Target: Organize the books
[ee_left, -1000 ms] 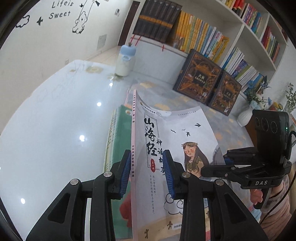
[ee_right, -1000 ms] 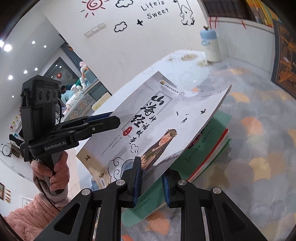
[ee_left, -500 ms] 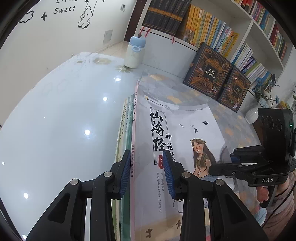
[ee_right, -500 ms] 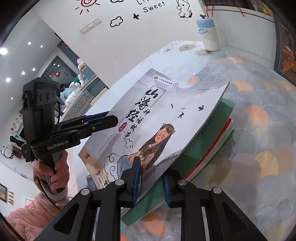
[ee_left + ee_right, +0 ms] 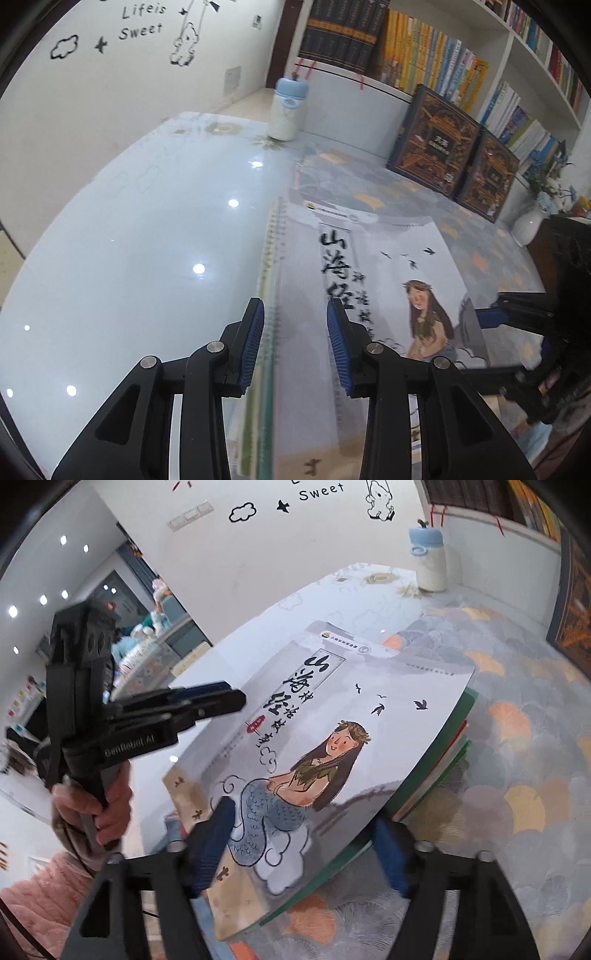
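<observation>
A white picture book with a mermaid girl on its cover (image 5: 325,746) lies on top of a stack of thin green and red books (image 5: 439,775) on the table. It also shows in the left wrist view (image 5: 388,295). My left gripper (image 5: 295,343) is open, its jaws astride the spine edge of the stack. My right gripper (image 5: 303,842) is open, its jaws wide on either side of the book's near edge. The left gripper also shows in the right wrist view (image 5: 207,701), held by a hand.
A blue-lidded bottle (image 5: 288,107) stands at the table's far edge. Two dark ornate boxed books (image 5: 454,151) lean against a full bookshelf (image 5: 443,48). A white vase (image 5: 528,225) stands at the right. The glossy tabletop (image 5: 129,240) spreads left.
The mermaid book came down from a tilt and now lies flat on the stack. My right gripper opened and let go of it. My left gripper stays open.
</observation>
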The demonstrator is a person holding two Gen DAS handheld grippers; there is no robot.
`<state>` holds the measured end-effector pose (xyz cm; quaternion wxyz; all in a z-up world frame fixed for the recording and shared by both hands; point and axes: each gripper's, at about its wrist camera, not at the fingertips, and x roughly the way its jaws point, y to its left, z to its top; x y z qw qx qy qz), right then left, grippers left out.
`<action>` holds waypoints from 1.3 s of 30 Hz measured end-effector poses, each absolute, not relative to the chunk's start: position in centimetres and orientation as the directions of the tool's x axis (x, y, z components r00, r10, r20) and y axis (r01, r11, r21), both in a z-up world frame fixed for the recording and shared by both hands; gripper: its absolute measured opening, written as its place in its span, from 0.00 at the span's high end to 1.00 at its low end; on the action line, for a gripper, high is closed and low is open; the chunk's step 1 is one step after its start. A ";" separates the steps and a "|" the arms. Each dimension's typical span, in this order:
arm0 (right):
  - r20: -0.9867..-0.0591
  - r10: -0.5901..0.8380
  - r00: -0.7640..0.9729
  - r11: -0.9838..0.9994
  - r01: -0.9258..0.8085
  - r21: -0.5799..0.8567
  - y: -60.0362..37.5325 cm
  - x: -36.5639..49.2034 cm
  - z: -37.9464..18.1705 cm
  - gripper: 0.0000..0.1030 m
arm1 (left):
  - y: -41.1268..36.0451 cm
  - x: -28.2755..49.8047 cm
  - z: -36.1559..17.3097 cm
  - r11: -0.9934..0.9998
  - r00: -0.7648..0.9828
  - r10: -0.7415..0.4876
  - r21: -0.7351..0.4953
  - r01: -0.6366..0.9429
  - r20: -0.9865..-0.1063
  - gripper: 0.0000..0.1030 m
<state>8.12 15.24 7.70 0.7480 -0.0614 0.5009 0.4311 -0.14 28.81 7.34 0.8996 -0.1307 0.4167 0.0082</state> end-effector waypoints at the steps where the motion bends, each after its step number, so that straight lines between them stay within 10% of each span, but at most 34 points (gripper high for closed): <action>1: -0.811 0.569 0.136 0.625 -0.712 0.319 15.3 7.9 7.7 0.28 | 29.0 -0.2 7.3 0.964 0.652 -0.092 -0.231 -0.131 -0.753 0.68; 7: -0.831 0.539 0.139 0.628 -0.724 0.286 15.5 7.5 7.6 0.25 | 30.1 -0.8 7.3 0.945 0.649 -0.106 -0.280 -0.170 -0.754 0.44; 17: -0.856 0.493 0.156 0.620 -0.753 0.220 15.5 6.7 7.5 0.24 | 28.5 -1.8 8.8 0.962 0.676 -0.074 -0.231 -0.146 -0.733 0.36; 23: -0.846 0.479 0.233 0.696 -0.688 0.204 11.8 6.0 8.2 0.24 | 25.5 -2.7 9.9 0.979 0.694 -0.028 -0.159 -0.126 -0.719 0.01; 34: -0.694 0.594 0.407 0.779 -0.506 0.371 0.1 -0.6 14.1 0.00 | 15.8 -2.4 10.0 0.994 0.665 -0.038 -0.096 -0.051 -0.746 0.01; 39: -0.702 0.423 0.573 0.889 -0.412 0.199 -3.4 -4.1 15.8 0.00 | 10.7 -2.6 10.0 0.991 0.661 -0.127 -0.127 0.048 -0.739 0.01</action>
